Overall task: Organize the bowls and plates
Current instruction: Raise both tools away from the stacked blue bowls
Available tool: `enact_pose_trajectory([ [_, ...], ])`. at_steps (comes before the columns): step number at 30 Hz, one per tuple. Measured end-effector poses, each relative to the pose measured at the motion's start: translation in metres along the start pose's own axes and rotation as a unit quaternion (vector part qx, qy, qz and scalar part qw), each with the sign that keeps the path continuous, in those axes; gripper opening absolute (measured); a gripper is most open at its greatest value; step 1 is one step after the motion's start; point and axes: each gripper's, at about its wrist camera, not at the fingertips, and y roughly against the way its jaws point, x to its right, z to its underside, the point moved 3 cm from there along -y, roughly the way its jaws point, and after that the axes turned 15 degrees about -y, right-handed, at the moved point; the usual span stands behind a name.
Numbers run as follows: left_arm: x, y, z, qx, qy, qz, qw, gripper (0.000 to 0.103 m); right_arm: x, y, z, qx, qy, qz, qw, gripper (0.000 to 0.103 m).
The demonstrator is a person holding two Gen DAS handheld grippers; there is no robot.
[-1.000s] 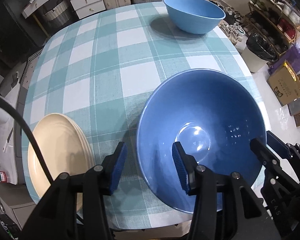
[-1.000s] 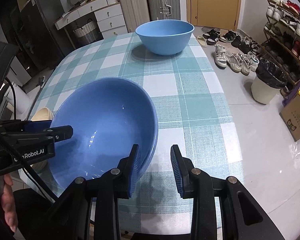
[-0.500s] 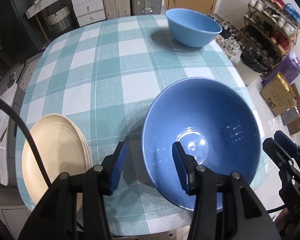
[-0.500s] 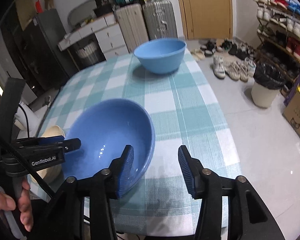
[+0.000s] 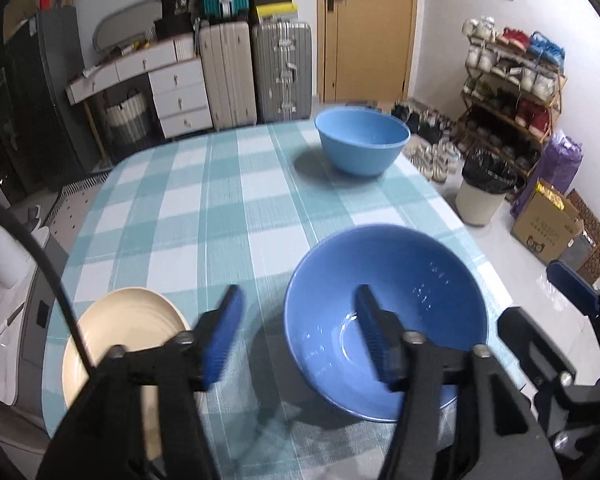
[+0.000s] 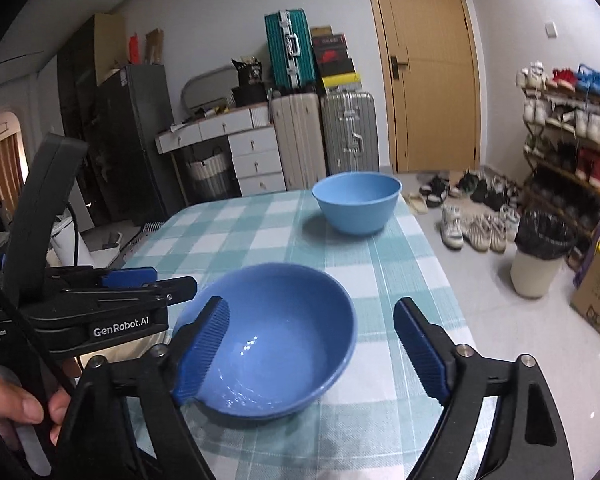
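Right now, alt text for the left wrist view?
The open left gripper hangs over a checked table, its right finger in front of a dark blue bowl and a cream plate to the left. A lighter blue bowl sits at the far edge, and the right gripper shows at the right.

Both wrist cameras sit close above the table's (image 5: 220, 208) near edge, facing the door (image 6: 428, 64); left camera looks from the left, and both share the near bowl (image 5: 384, 320) (image 6: 276, 336).
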Motion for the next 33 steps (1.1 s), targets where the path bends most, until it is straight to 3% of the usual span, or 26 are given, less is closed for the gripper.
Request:
enact_pose_trajectory([
  [1, -0.003, 0.003, 0.001, 0.015, 0.008, -0.004, 0.9999, 0.086, -0.003, 0.0, 0.002, 0.004, 0.003, 0.0, 1.0, 0.087],
  [2, -0.006, 0.005, 0.003, 0.027, 0.015, -0.009, 0.9995, 0.09, -0.005, -0.001, 0.003, 0.005, 0.003, 0.0, 1.0, 0.087],
  [7, -0.013, 0.015, 0.006, 0.075, 0.015, -0.039, 0.9963, 0.097, -0.004, -0.008, 0.005, 0.005, -0.025, -0.003, 1.0, 0.087],
  [14, -0.021, 0.014, 0.013, 0.102, 0.037, -0.037, 0.9934, 0.099, -0.001, -0.001, 0.003, 0.046, -0.041, -0.004, 0.998, 0.097],
  [21, -0.013, 0.016, 0.016, 0.107, 0.031, -0.043, 0.9929, 0.099, -0.014, 0.01, 0.005, 0.079, -0.005, 0.012, 0.997, 0.102],
  [26, -0.006, 0.028, 0.014, 0.13, 0.014, -0.062, 0.9894, 0.1, -0.009, 0.015, 0.004, 0.082, -0.014, 0.01, 0.996, 0.102],
  [33, -0.006, 0.023, 0.017, 0.121, 0.009, -0.073, 0.9899, 0.101, -0.005, 0.012, 0.004, 0.069, -0.027, 0.012, 0.997, 0.102],
])
